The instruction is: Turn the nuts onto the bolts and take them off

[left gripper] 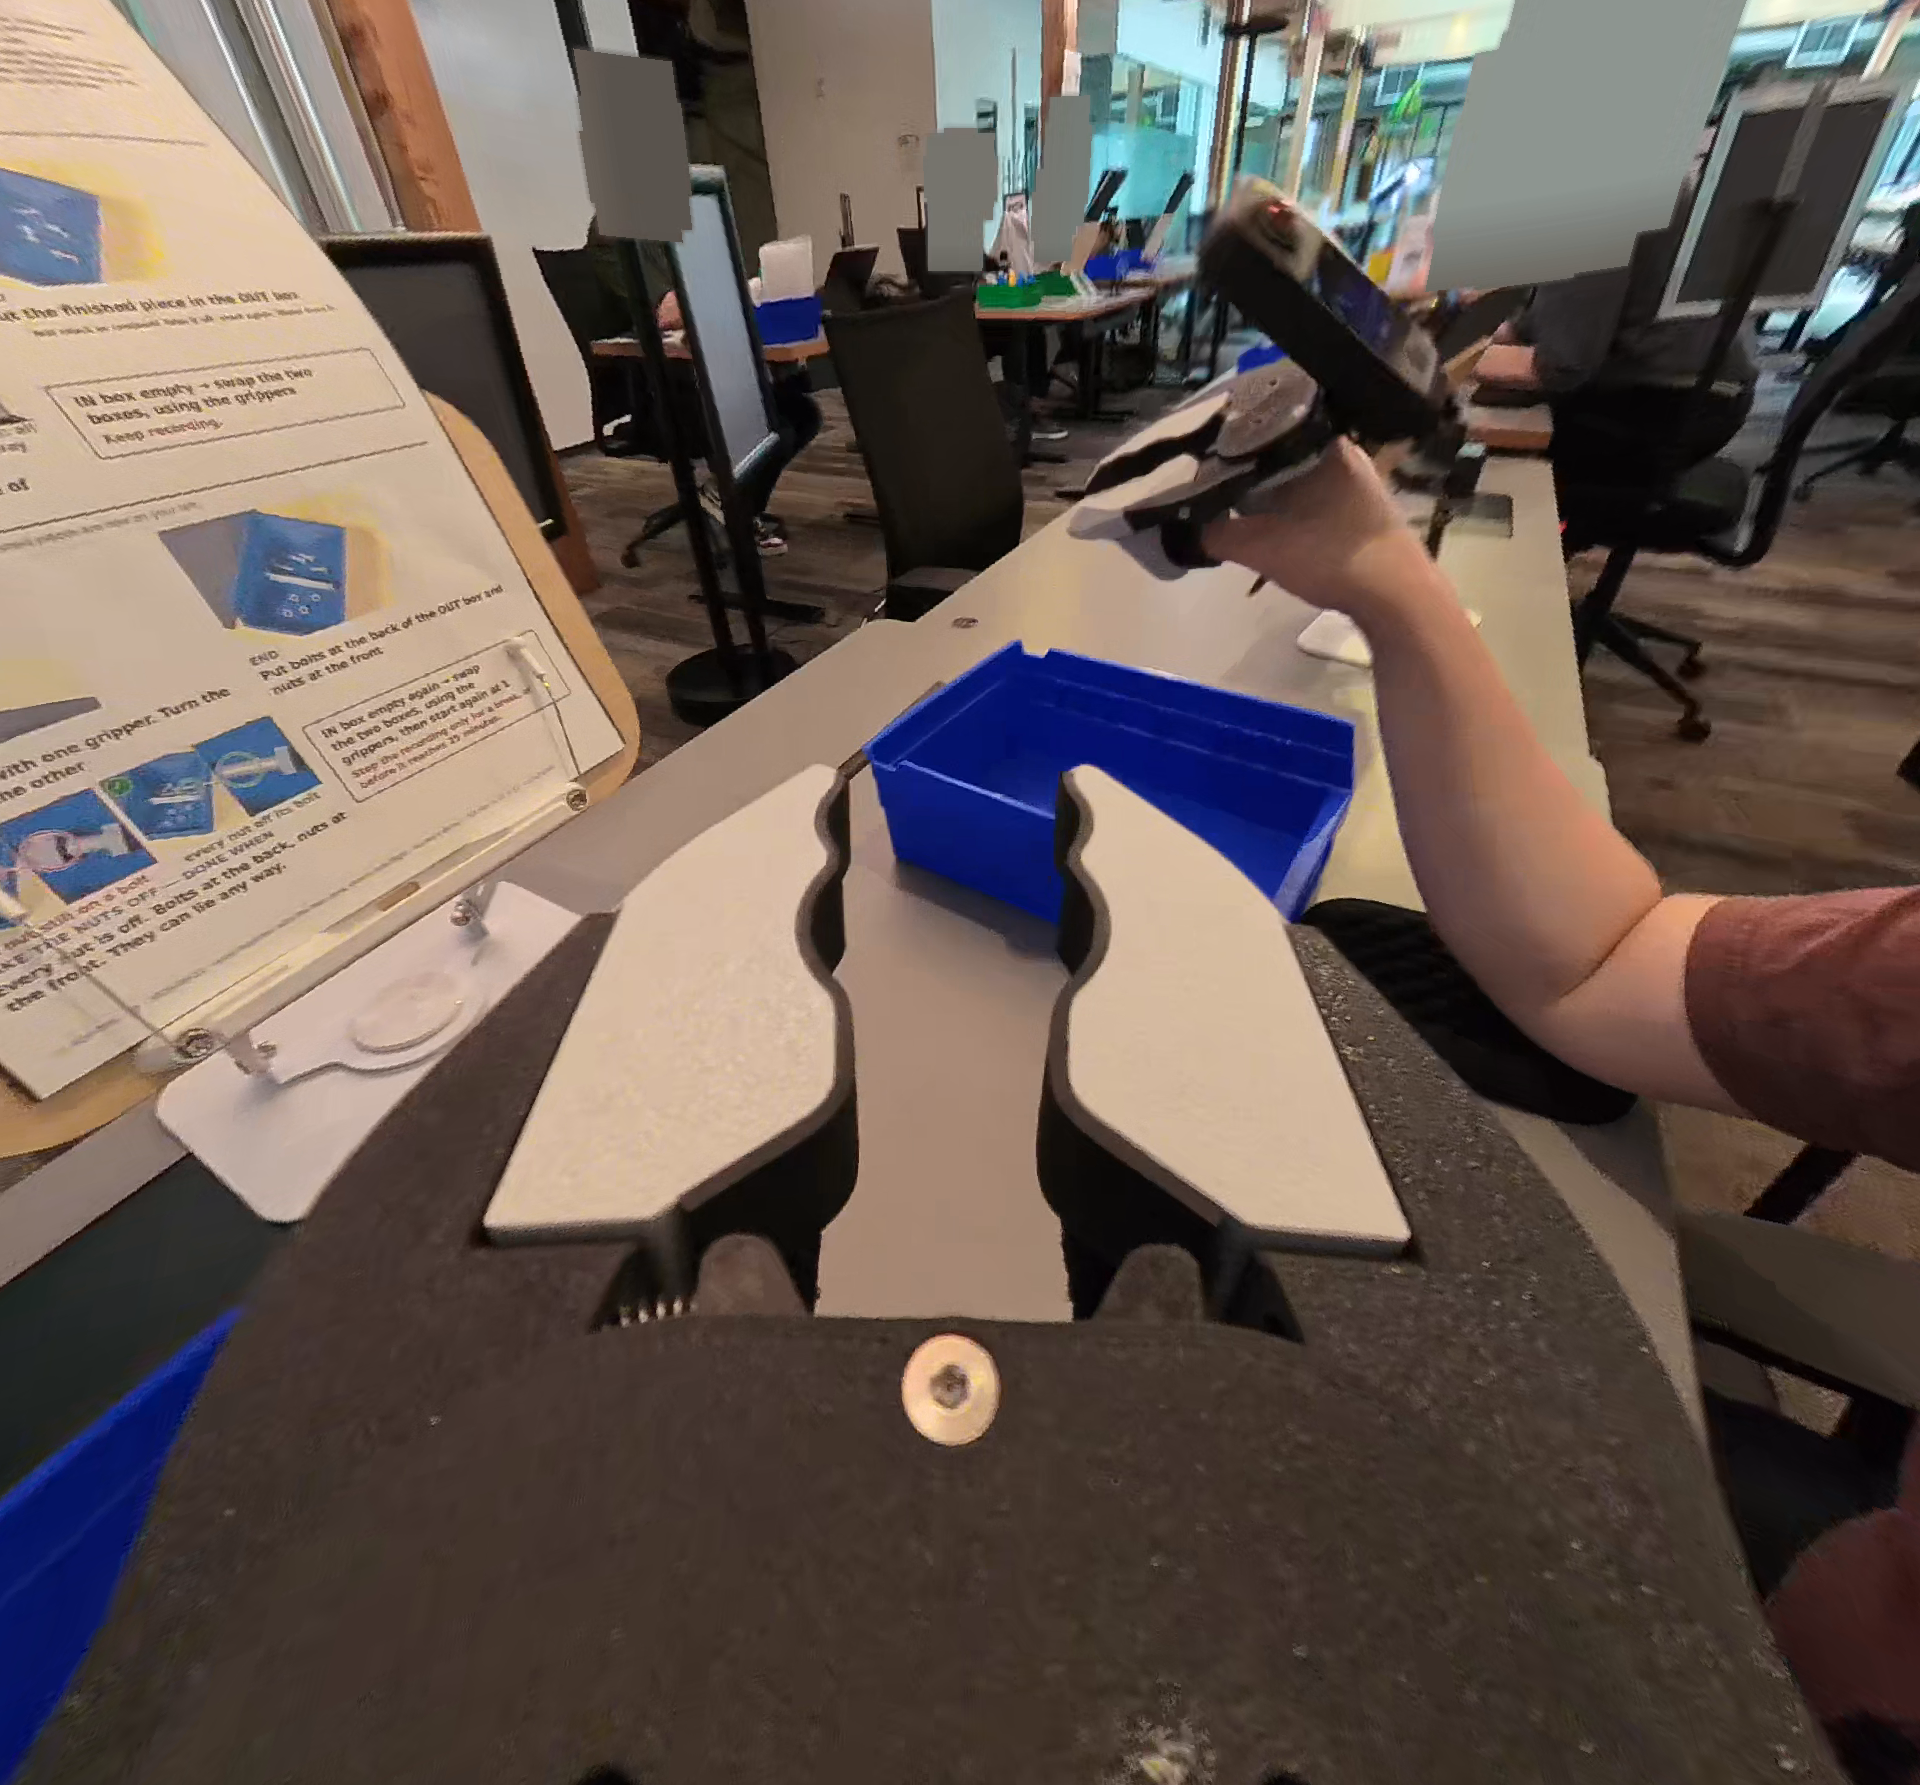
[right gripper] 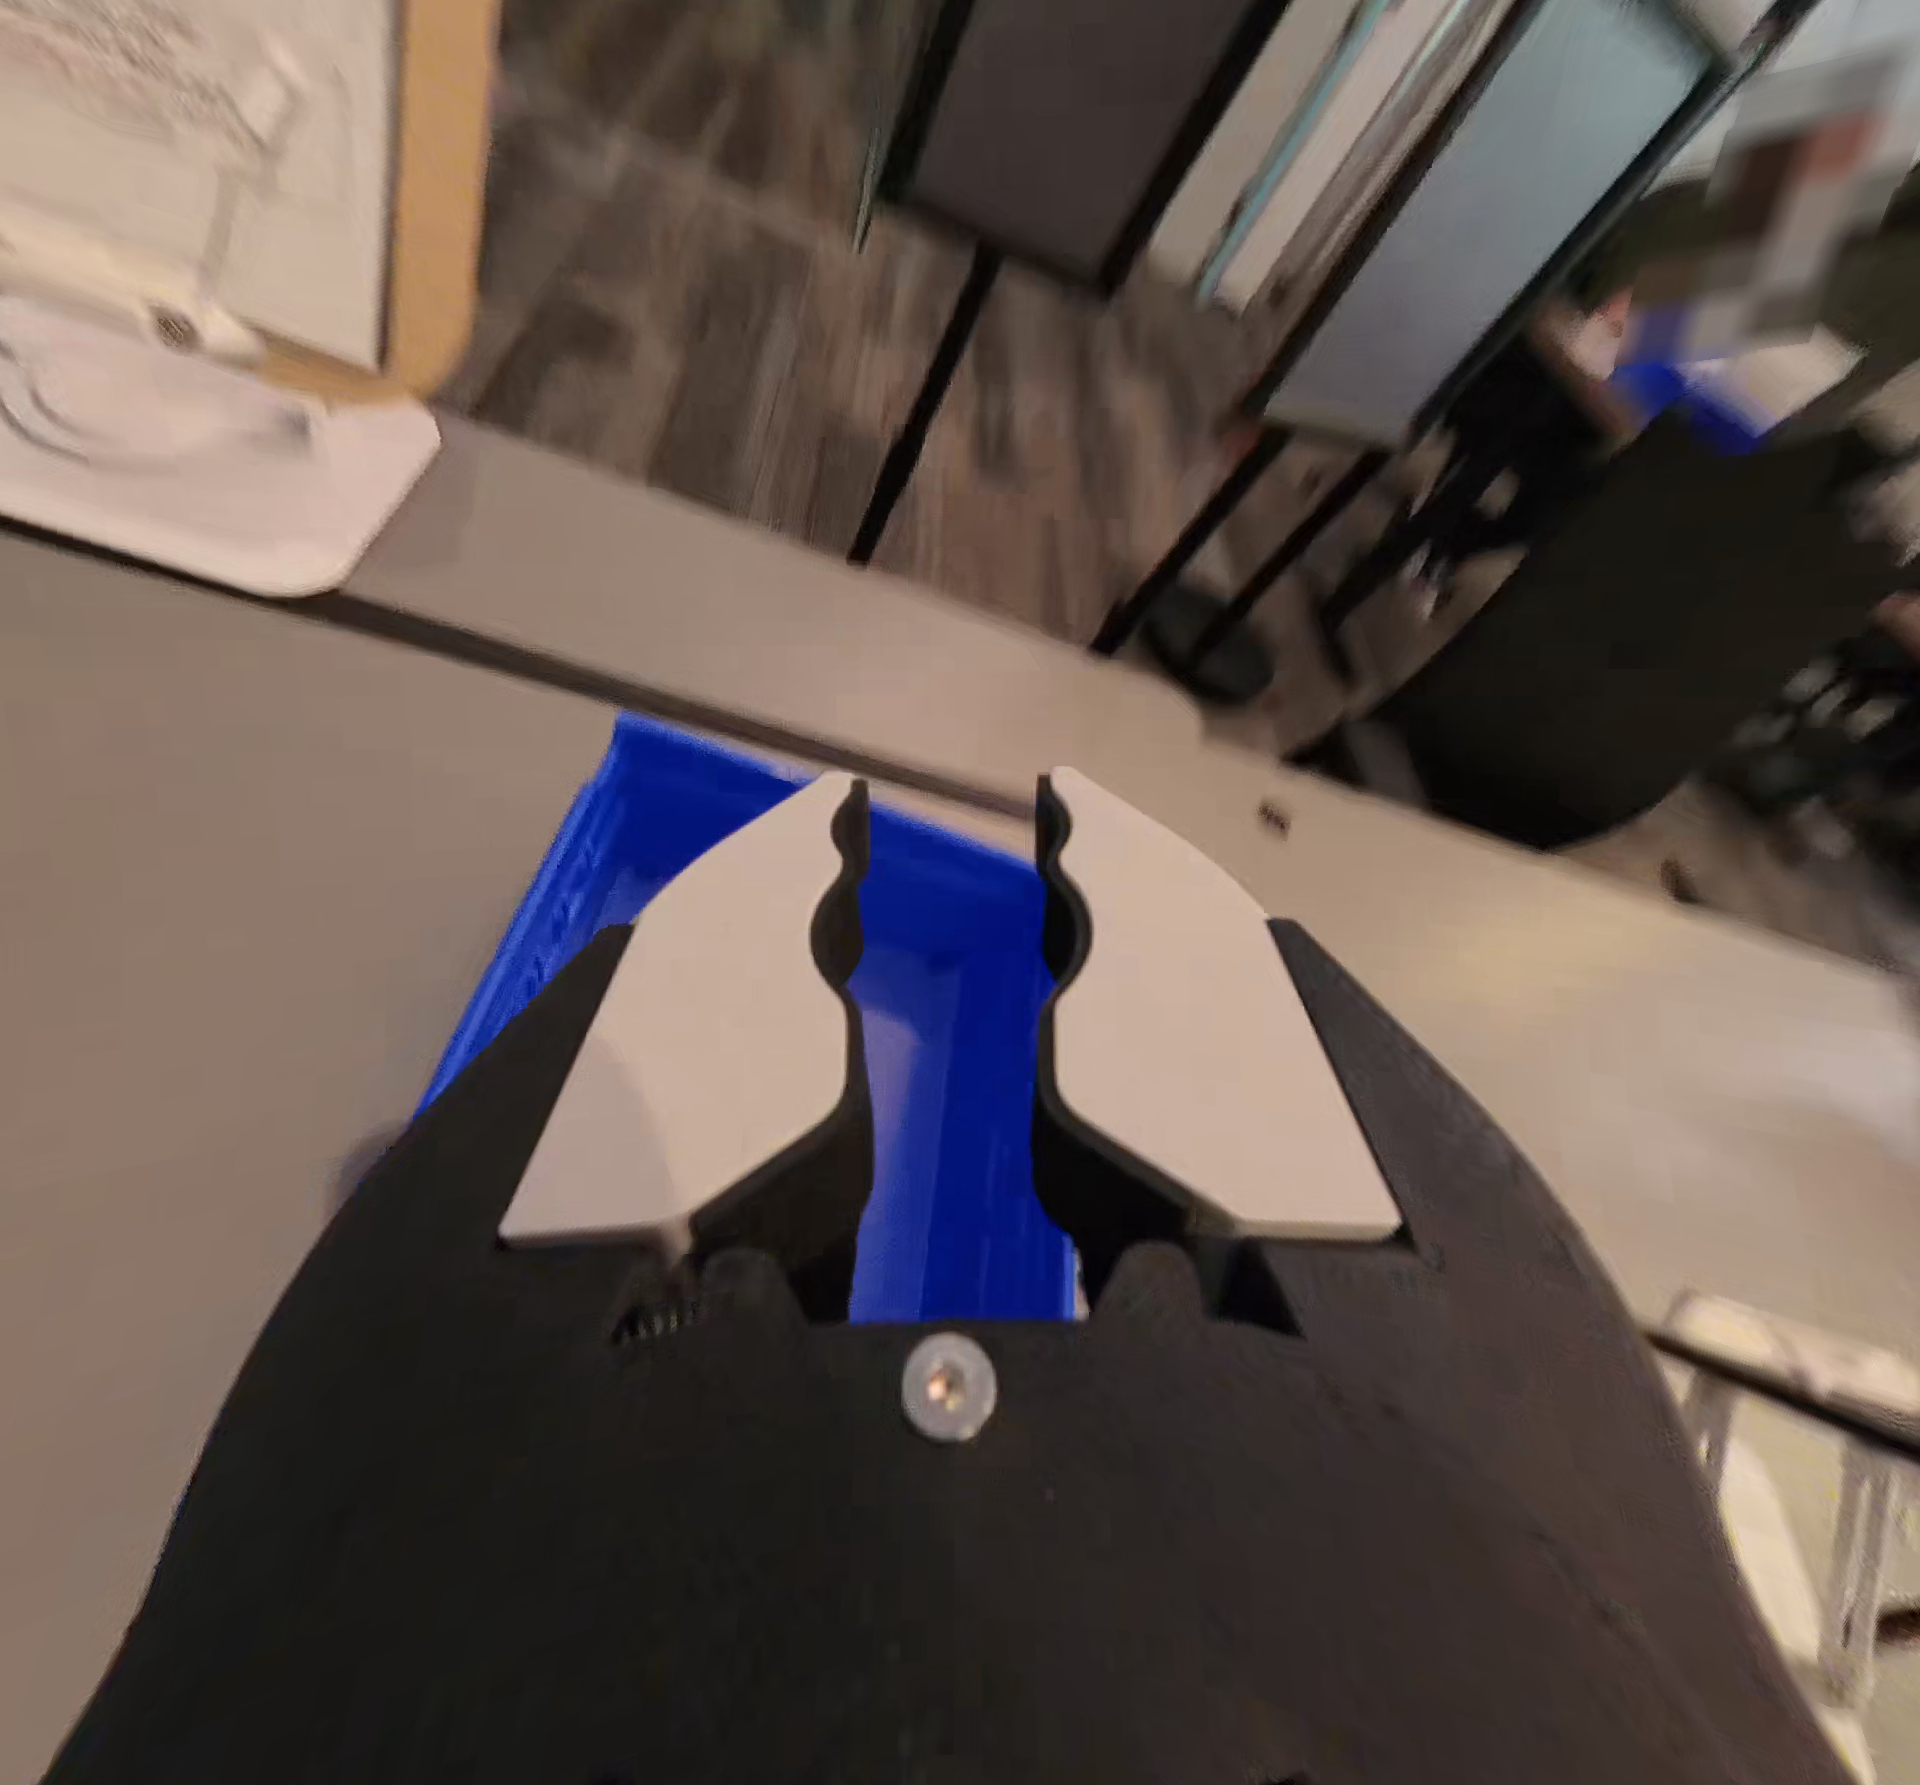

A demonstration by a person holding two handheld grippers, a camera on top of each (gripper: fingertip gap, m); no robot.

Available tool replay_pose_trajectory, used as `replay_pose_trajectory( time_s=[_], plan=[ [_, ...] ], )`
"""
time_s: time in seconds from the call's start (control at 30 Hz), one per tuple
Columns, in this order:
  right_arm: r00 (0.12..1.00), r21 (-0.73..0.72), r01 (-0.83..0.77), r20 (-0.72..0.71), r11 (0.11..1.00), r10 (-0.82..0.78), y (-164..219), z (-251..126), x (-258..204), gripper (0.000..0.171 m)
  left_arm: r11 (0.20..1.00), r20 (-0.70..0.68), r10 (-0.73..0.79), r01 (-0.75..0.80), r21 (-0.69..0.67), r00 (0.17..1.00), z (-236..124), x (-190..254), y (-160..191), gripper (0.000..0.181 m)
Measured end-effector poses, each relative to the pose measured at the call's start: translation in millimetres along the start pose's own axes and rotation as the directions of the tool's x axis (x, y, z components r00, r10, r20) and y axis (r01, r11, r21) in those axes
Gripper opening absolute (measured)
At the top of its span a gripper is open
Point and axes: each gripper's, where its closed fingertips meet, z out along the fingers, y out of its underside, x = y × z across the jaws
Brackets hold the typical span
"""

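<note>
Hiding blue bin's (right gripper: 935, 1112) floor: right tool (right gripper: 951, 790)

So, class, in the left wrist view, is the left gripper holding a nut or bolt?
No, the left gripper is open, with only bare table between its fingers.

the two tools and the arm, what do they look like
Each tool, left and right, has two pale grey flat fingers with wavy black inner edges on a black grainy body, with a silver screw at its centre. The right arm wears a short dark red sleeve.
</note>
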Motion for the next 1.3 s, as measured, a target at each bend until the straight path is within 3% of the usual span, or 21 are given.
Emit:
replay_pose_trajectory(
  time_s=[0.1, 0.27, 0.57, 0.73, 0.9, 1.03, 1.3],
  plan=[
    [0.997, 0.159, 0.060, -0.063, 0.985, -0.051, -30.5, -24.4, -7.7, 0.033, 0.998, -0.010, -0.039, 0.039, 0.042, 0.999, -11.6, -3.5, -8.7, 0.037],
    [0.988, 0.257, 0.108, -0.137, 0.960, -0.075, -51.1, -36.9, -18.0, 0.048, 0.999, 0.103, 0.007, -0.012, 0.048, 0.995, -32.1, -20.4, -14.9, 0.037],
    [0.983, 0.273, 0.162, -0.126, 0.948, -0.132, -56.7, -33.1, -37.3, 0.050, 0.996, 0.348, 0.072, -0.051, -0.069, 0.935, -76.6, -65.2, -4.4, 0.037],
    [0.986, 0.275, 0.164, -0.074, 0.947, -0.149, -56.0, -25.7, -49.1, 0.050, 0.970, 0.481, 0.086, 0.037, -0.241, 0.872, -111.0, -96.6, 29.6, 0.034],
    [0.989, 0.293, 0.135, 0.021, 0.947, -0.147, -57.4, -24.4, -63.4, 0.050, 0.887, 0.628, 0.108, 0.211, -0.411, 0.771, -158.4, -133.7, 79.9, 0.031],
    [0.985, 0.294, 0.125, 0.077, 0.947, -0.154, -57.0, -22.0, -73.3, 0.052, 0.781, 0.579, -0.041, 0.388, -0.490, 0.814, -164.1, -125.8, 121.3, 0.026],
    [0.971, 0.281, 0.123, 0.166, 0.952, -0.174, -53.5, -17.3, -88.6, 0.054, 0.404, 0.581, -0.068, 0.555, -0.727, 0.811, -176.0, -120.5, 213.4, 0.023]
  ],
)
